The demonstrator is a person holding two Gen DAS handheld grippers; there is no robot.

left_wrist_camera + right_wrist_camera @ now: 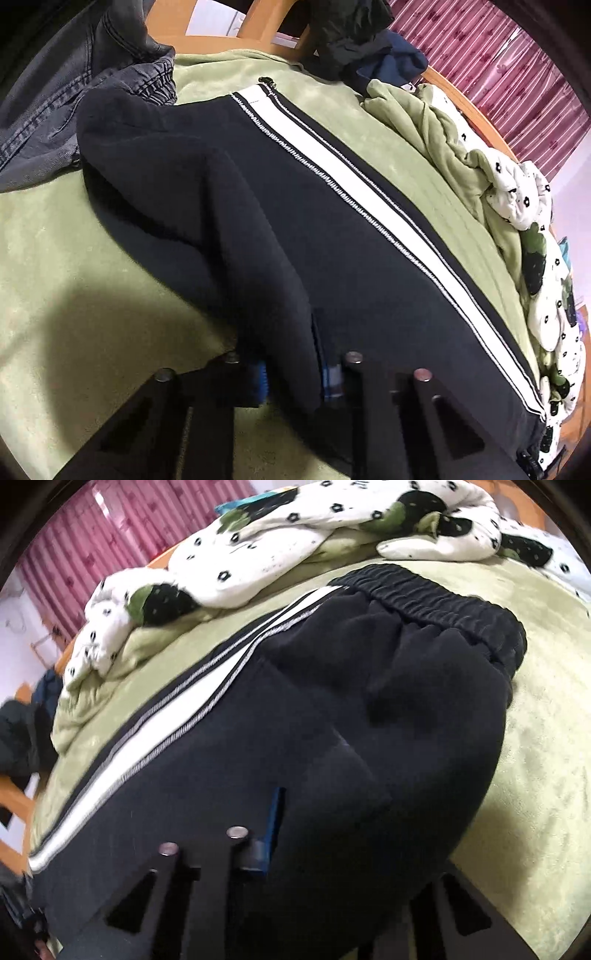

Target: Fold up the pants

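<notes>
The pants lie on the bed cover. In the left wrist view jeans sit at ten o'clock, the quilt at three.

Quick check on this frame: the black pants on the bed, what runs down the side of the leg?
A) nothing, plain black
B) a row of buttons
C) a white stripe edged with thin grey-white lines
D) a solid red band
C: the black pants show a white stripe with thin pale lines beside it, running along the leg over the green blanket.
</notes>
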